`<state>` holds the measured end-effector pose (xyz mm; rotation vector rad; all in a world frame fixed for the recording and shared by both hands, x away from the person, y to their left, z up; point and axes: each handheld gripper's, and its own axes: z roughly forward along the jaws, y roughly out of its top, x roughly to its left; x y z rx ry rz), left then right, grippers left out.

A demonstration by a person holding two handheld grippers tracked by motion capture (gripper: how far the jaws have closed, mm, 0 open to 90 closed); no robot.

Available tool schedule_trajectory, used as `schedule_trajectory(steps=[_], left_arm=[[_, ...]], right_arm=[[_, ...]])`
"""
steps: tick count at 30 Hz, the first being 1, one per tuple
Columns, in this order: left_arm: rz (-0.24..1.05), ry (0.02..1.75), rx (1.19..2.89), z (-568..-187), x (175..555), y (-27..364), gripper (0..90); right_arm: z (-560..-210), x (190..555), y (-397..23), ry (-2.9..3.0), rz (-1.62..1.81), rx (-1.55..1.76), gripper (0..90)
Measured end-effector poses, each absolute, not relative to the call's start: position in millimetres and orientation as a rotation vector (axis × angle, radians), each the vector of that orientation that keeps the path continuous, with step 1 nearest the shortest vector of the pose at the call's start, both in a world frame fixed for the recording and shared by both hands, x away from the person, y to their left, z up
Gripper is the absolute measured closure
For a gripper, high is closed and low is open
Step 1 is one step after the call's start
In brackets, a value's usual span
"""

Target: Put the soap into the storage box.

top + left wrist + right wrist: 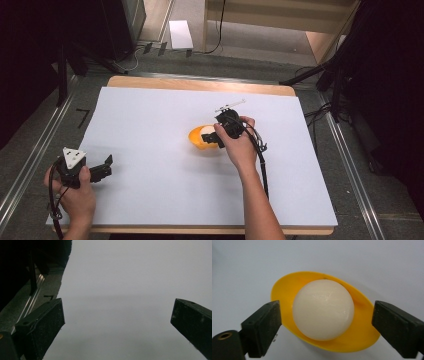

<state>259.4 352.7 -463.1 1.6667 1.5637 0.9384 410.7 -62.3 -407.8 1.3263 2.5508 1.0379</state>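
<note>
Near the middle of the white table sheet (150,125) sits the shallow yellow plastic bowl (287,287), and inside it rests the smooth cream-white ball (323,310). My right gripper (325,322) hangs just over them, its two black jaws standing apart on either side of the ball with a clear gap at each pad, so nothing is being squeezed; in the high view my right gripper (220,134) reaches in over the near rim of the bowl (196,140).

I judge this to be the release step: the ball lies settled in the bowl and the jaws stand free of it. The next move calls for lifting my right hand (240,145) straight away from the bowl without brushing the ball or tipping the light rim.

My left gripper (102,170) waits at the near left corner of the sheet, held level in my left hand (75,192), jaws wide open over bare sheet with nothing between them.

Counted: one ball, one bowl, one sheet, two grippers.
</note>
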Motion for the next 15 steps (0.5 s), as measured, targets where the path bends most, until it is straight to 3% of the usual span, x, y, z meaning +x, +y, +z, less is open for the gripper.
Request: schedule_trajectory(steps=[6,15], left_arm=[[0.939,1.563,1.668,-463.1,259.5,352.5,0.0],[0.938,1.565,1.672,-462.9,259.5,352.6,0.0]], right_arm=[[-406.6,401.0,-70.2,2.528,1.07,1.313,0.9],[-405.9,388.5,-86.9,2.477,1.085,1.313,0.0]])
